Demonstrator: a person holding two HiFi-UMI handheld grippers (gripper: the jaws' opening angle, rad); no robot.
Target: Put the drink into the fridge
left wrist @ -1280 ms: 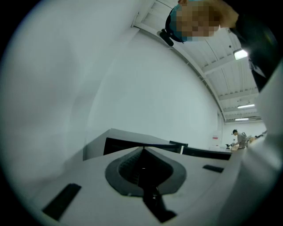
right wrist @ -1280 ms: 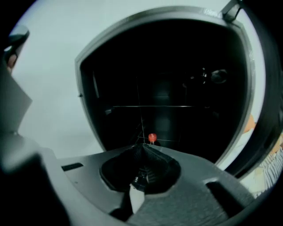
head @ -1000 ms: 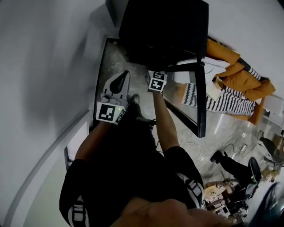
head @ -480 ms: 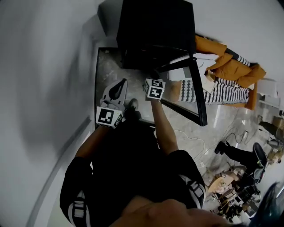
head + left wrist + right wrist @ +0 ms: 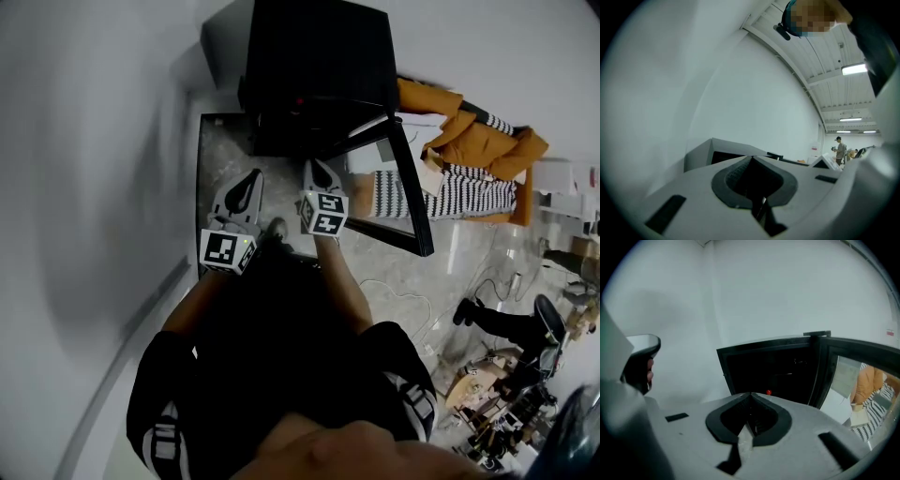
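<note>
Left gripper (image 5: 249, 184) has its jaws pressed together on nothing; right gripper (image 5: 313, 172) same deal, closed and empty; ahead, the black fridge (image 5: 319, 66) has its glass door (image 5: 398, 192) swung open; can't spot the drink, just a red speck (image 5: 768, 392) in the dark inside; I'd guess a smooth, lightish bottle, so pinch mid-body.

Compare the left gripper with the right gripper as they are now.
The right gripper looks straight into the open fridge, whose glass door is swung out at the right; the left gripper faces mostly the white wall. In the head view the right gripper is in front of the fridge opening, while the left gripper is farther left, by the wall. Shared: both have their jaws together with nothing between them.
</note>
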